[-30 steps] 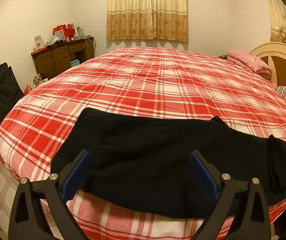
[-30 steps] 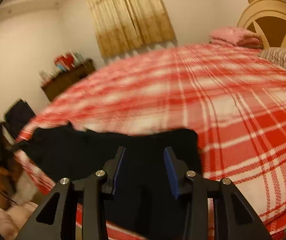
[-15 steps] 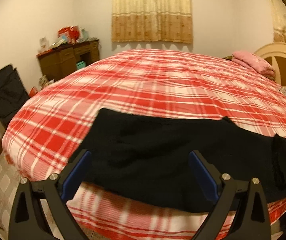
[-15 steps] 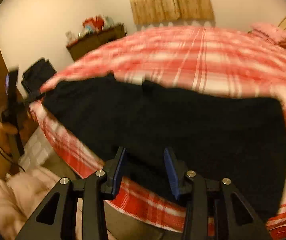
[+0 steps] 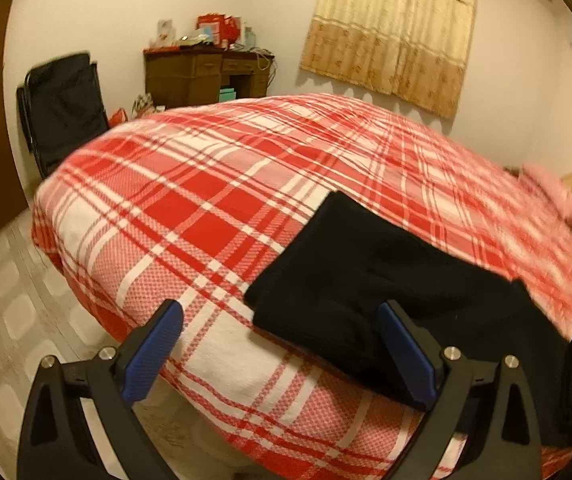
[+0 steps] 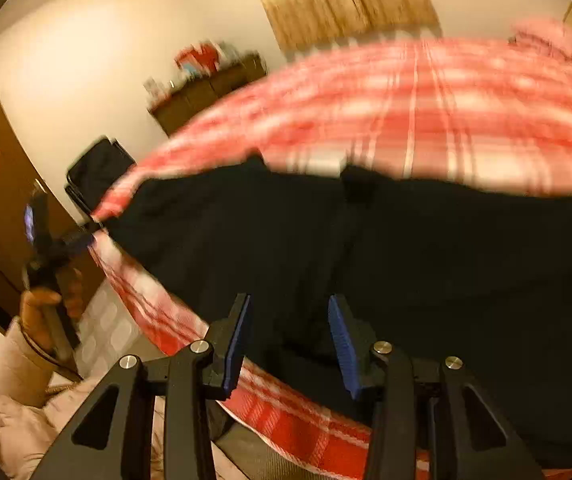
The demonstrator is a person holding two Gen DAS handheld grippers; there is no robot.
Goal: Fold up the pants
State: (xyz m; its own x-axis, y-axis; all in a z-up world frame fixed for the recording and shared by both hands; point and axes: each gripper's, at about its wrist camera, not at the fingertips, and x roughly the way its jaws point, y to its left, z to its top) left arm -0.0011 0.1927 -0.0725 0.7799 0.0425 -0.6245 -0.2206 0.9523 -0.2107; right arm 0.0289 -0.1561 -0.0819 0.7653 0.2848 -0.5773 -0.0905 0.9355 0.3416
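I'm holding my left hand-held gripper [image 5: 280,356] wide open and my right hand-held gripper [image 6: 289,338] parted, empty, over black pants [image 5: 389,280] running off frame on the blurred bed [image 5: 190,216].

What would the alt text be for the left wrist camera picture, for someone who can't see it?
Black pants lie flat near the edge of a bed with a red-and-white plaid cover, seen past an open blue-padded claw holding nothing. Behind stand a wooden desk, a dark chair and beige curtains.
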